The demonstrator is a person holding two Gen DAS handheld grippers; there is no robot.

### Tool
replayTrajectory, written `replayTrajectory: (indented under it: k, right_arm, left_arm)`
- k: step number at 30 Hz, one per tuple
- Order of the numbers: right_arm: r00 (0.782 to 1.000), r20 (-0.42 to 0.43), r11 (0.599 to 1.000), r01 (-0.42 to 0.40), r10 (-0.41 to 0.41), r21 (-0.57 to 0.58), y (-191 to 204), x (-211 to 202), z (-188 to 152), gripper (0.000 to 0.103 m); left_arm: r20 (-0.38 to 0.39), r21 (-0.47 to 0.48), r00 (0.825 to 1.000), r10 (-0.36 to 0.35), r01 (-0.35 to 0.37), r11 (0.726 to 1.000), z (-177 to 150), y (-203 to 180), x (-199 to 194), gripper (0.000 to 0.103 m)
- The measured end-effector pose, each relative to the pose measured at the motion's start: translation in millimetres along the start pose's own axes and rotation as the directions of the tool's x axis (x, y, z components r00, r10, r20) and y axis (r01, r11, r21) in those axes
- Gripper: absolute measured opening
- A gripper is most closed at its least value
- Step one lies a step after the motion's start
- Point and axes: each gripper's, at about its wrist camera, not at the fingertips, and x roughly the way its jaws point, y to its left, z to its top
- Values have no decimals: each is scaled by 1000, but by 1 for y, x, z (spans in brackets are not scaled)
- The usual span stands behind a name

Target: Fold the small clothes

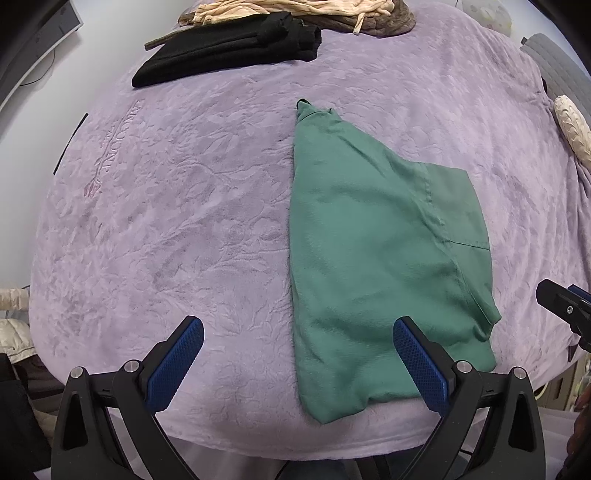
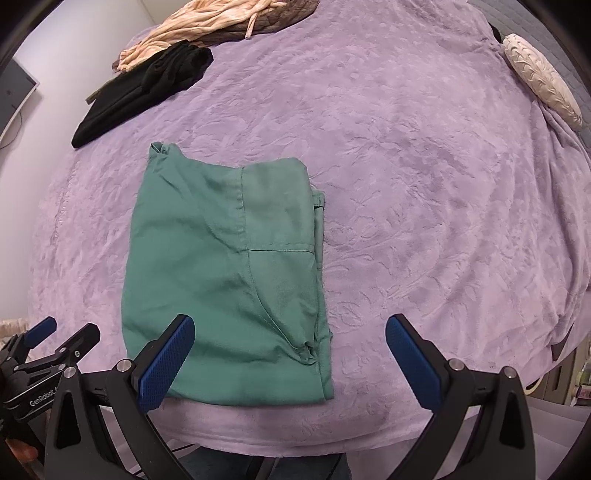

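Green cloth, a small folded garment [image 2: 225,273], lies flat on the lilac blanket [image 2: 424,206] near its front edge. I see my right gripper [image 2: 291,350] hanging above it with its jaws wide apart and nothing between them; one blue pad [image 2: 168,363] overlaps the garment's lower left corner in that view. My left gripper [image 1: 299,360] hangs beside it, jaws also spread and empty. At the far edge a folded black garment [image 1: 229,48] rests against a beige and brown heap [image 1: 295,11].
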Motion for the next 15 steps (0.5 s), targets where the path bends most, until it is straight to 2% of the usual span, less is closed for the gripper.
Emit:
replayTrajectory:
  k: [5,15]
  right_arm:
    - [999,18,998,41,-40,-41,4,-4,2,103]
    - [998,25,997,50,-49,-53,9,-6,1,103]
  left_arm:
    - [13,19,1000,16,-16,1000,0,-4,-3,102]
    - [40,58,998,41,-43,997,2,-14,-10,102]
